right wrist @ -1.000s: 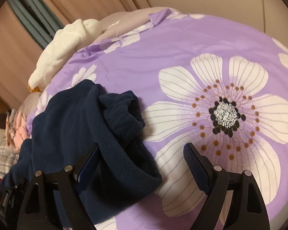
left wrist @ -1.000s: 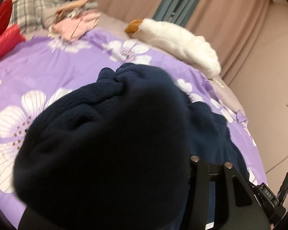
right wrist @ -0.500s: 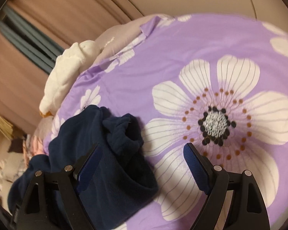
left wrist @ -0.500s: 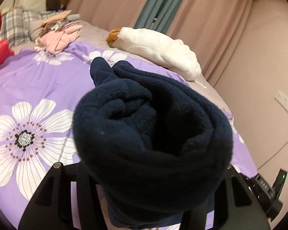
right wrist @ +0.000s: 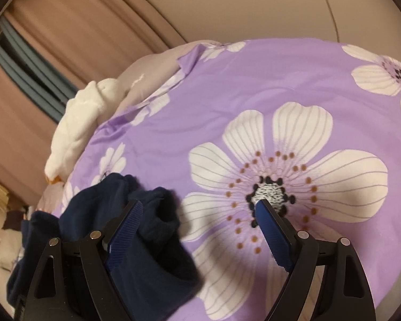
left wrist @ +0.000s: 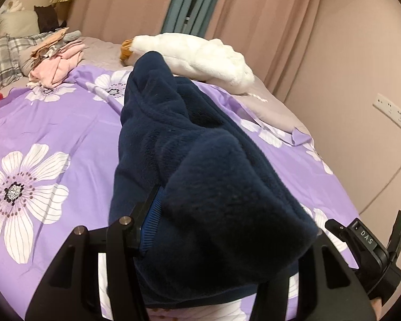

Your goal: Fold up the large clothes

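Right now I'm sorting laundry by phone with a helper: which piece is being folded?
On the bed's purple floral duvet, find the dark navy fleece garment bunched in the left gripper. Unlike the pink clothes pile and white plush toy farther back, it is thick, fuzzy and lifted.

In the left wrist view, the fleece garment (left wrist: 200, 176) lies on the bedspread (left wrist: 53, 123) from the centre towards 6 o'clock, between the fingers of the left gripper (left wrist: 216, 230). Behind it, at 12 o'clock, lies the plush toy (left wrist: 200, 56). A pile of clothes (left wrist: 57, 62) sits at 10 o'clock, with a pillow (left wrist: 2, 58) at its left.
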Demonstrator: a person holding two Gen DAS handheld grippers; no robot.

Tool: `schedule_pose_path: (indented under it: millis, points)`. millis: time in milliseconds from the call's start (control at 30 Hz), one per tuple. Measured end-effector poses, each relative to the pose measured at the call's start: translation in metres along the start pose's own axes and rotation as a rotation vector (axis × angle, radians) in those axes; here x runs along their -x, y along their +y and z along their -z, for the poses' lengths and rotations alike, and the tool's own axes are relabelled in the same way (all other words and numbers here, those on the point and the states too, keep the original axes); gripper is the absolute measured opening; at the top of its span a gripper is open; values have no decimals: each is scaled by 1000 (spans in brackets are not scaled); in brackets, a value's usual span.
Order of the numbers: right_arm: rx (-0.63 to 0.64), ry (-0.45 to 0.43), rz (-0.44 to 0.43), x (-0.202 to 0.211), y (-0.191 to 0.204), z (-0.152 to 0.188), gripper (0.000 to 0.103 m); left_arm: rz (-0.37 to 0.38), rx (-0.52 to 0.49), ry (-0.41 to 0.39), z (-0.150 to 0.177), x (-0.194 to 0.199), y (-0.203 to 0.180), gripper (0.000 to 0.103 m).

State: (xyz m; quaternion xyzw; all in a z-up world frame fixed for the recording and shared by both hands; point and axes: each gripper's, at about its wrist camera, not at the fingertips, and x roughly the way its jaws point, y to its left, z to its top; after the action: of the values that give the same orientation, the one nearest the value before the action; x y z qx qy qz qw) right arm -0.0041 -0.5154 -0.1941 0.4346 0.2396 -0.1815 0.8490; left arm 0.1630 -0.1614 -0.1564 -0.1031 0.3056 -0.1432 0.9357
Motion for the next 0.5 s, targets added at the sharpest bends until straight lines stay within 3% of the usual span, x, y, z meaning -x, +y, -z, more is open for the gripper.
schedule_pose_path:
  millis: [500]
  points:
    - [-64, -30, 30, 10, -26, -15, 86, 4, 4, 45, 4, -14, -37, 52]
